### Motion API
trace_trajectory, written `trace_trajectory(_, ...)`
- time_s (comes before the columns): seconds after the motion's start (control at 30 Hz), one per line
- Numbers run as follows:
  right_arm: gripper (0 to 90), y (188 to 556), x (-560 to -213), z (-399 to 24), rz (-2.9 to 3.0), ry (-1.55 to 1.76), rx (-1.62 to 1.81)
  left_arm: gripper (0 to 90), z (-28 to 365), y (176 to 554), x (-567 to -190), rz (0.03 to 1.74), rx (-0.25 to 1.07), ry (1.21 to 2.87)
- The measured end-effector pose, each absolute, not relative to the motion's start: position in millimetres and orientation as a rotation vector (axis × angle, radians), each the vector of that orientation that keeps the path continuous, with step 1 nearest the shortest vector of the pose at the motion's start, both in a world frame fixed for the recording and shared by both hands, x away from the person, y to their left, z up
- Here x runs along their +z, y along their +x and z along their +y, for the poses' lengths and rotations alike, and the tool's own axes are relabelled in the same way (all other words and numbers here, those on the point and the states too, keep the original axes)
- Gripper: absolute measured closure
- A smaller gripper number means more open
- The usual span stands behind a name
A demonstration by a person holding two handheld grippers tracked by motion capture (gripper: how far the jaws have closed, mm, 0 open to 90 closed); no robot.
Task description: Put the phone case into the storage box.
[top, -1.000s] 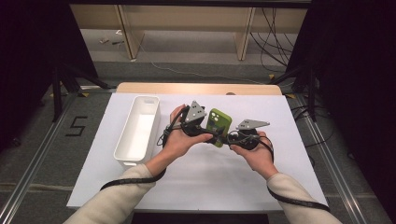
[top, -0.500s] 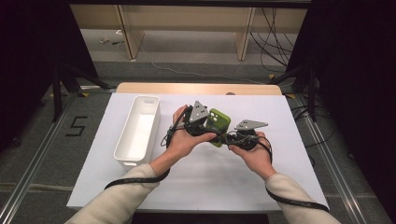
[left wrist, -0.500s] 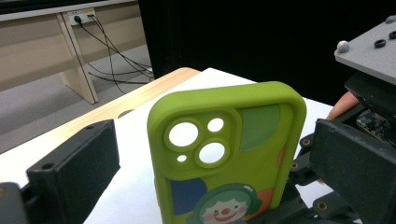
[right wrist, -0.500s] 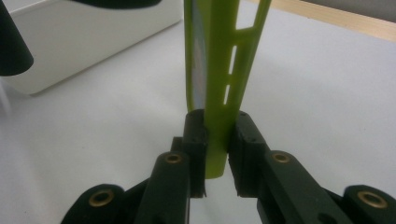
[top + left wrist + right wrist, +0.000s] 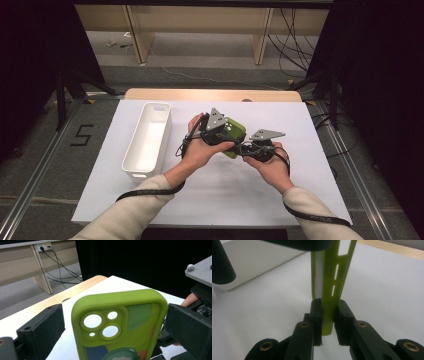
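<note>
Holding a green phone case [image 5: 233, 136] above the middle of the table [image 5: 310, 125], I keep both grippers on it. My right gripper [image 5: 327, 315] is clamped on one thin edge of the case [image 5: 329, 287]; both pads press the rubbery rim. My left gripper [image 5: 110, 322] straddles the case [image 5: 120, 322] across its width: the right pad touches the side, while a narrow gap shows at the left pad, so I cannot tell whether that grip is closed.

Surroundings: a white tray [image 5: 149, 140], long and rectangular with rounded corners, lies just left of my left hand [image 5: 200, 150]. It is the nearest obstacle on that side. A white sheet covers the tabletop; a bare wooden strip shows at the far edge.

Free room: the sheet is open to the right of my right hand [image 5: 267, 165] and on the near side.

Case details: matte, soft-looking, rounded corners, round camera cut-outs, coloured patches printed on the back, slots along one side.
</note>
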State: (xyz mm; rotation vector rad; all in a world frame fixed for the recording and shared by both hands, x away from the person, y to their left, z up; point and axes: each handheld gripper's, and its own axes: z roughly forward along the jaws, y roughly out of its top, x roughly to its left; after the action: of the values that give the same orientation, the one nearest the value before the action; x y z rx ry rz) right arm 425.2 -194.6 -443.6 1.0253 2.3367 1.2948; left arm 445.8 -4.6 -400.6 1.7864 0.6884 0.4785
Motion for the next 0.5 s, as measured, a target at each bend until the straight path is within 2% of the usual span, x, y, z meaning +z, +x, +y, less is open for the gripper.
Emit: trace_trajectory(0.5,78.6,424.2,-443.1,-193.7,2.327,1.024,1.289,15.0,-5.8,445.6,-403.5,0.691,0.46,1.79)
